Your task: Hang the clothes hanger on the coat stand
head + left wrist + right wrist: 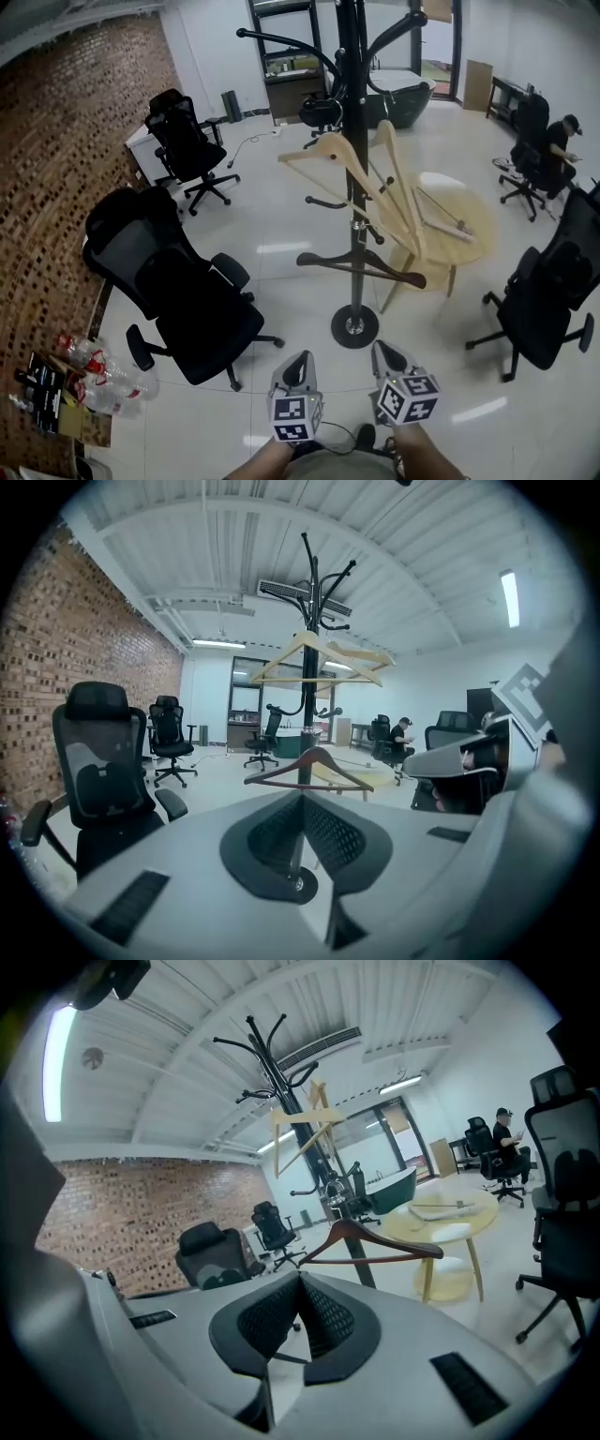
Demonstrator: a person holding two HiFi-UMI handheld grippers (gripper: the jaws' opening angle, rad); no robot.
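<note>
Dark brown wooden clothes hanger (361, 265), hooked on a low peg of the black metal coat stand (354, 141) and touched by neither gripper. Two pale wooden hangers (349, 167) hang from higher pegs on the same pole. The left gripper (300, 362) and the right gripper (382, 352) sit side by side low in the head view, on the near side of the stand's round base. Each has its jaws pressed together on nothing, so the hanging appears complete.

Likely hazard: the low peg looks short, so a knock to the pole, or a gripper brushing the hanger's arm in passing, could set it swinging and slide the hook off.

Setting: a glossy white tiled floor (272, 220), a round pale wooden table (473, 230) just behind the stand, and black mesh office chairs (187, 300) around it. A red brick wall (56, 141) runs along the left with clear plastic bottles (94, 370) at its foot, and a seated person (561, 141) is far off at the right.
</note>
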